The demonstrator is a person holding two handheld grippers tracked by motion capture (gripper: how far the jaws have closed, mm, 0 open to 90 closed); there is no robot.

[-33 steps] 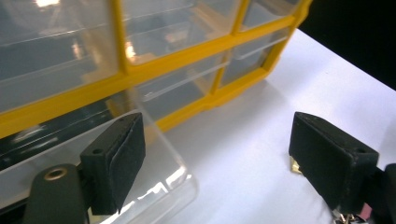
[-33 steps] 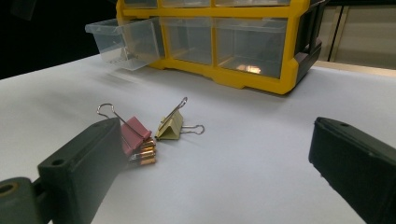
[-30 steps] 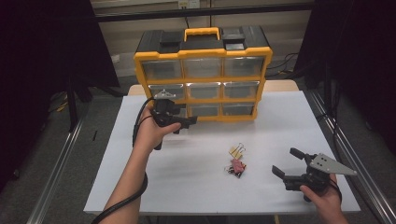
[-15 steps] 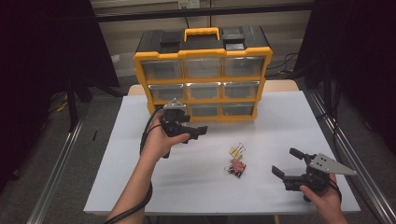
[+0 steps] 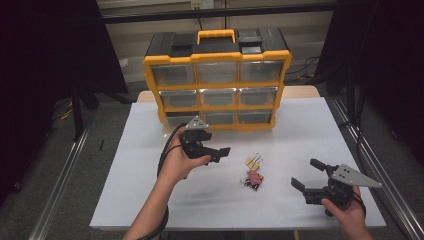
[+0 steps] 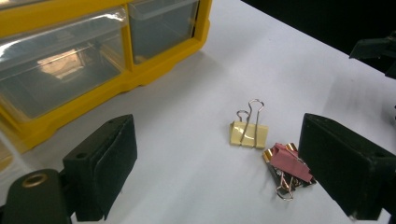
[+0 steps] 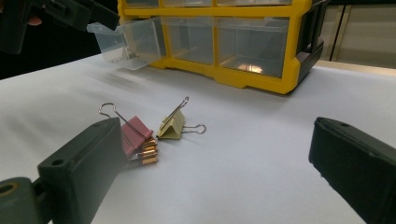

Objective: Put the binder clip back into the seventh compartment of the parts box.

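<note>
left gripper [image 5: 212, 150]: moved from drawer [image 7: 128, 42] toward clips [image 5: 252, 170], jaws just opened wide, empty | right gripper [image 5: 312, 177]: wide, idle | next: probably grasp yellow clip [image 6: 249, 134]

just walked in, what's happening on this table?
A person holds a hand-held gripper in each hand. The left hand-held gripper, jaws open and just widened with nothing between them, has moved from the yellow-and-black plastic drawer cabinet, whose bottom-left clear drawer stands pulled out, toward the binder clips on the white table: a pale yellow one beside a pink one lying on a darker clip. The right hand-held gripper waits open nearby.
</note>
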